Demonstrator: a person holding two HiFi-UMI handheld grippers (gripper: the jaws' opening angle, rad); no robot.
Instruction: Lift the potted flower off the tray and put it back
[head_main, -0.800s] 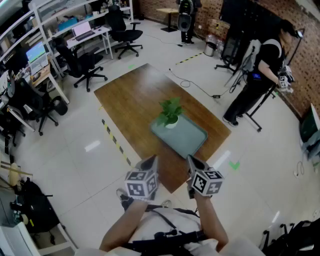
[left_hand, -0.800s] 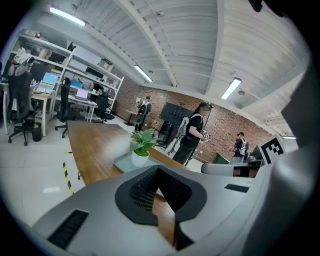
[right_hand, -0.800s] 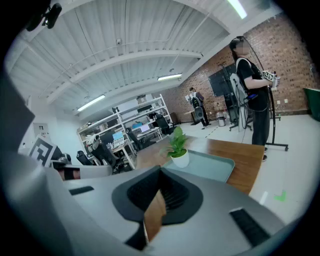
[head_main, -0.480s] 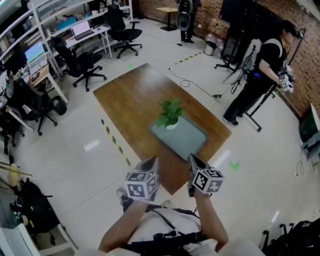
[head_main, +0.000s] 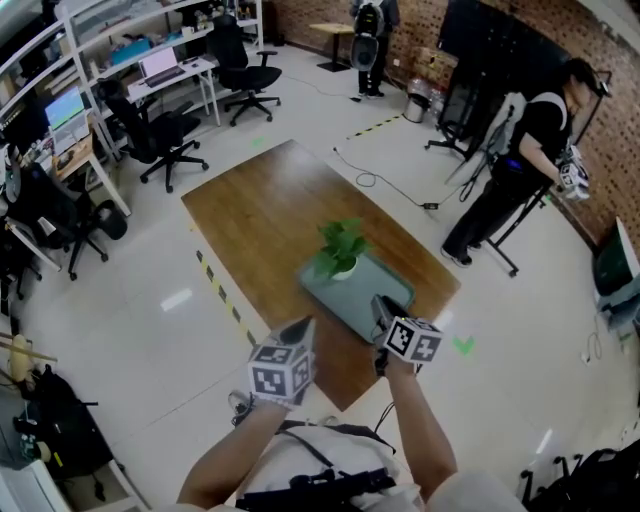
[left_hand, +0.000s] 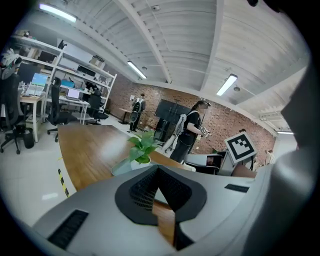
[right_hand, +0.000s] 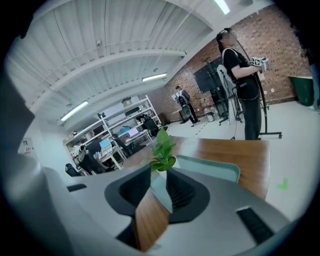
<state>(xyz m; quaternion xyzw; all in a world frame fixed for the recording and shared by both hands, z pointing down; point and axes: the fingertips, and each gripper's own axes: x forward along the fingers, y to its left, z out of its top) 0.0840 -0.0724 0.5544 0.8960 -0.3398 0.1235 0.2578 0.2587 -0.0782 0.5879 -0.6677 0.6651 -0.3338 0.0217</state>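
**Head view.** Showing potted flower (head_main: 338, 250) standing upright in the far corner of tray (head_main: 372, 292). Tray lying on wooden table (head_main: 262, 212), toward the near end. Left gripper (head_main: 298, 328) hovering over the table's near edge, apart from the tray. Right gripper (head_main: 382, 307) hovering at the tray's near rim. Bystander (head_main: 520, 150) standing on the floor to the right, well apart from the table.

**Left gripper view.** Showing left gripper (left_hand: 159, 171) with jaws meeting at the tips, holding nothing. Looking across the table (left_hand: 82, 147) toward the potted flower (left_hand: 141, 146) on the tray (left_hand: 121, 167), well ahead of the jaws.

**Right gripper view.** Showing right gripper (right_hand: 159, 174) with jaws standing a little apart, gripping nothing. Looking at the potted flower (right_hand: 163, 149) in line with the gap, beyond the tips and untouched. Tray (right_hand: 216, 170) reaching to the right of the pot.
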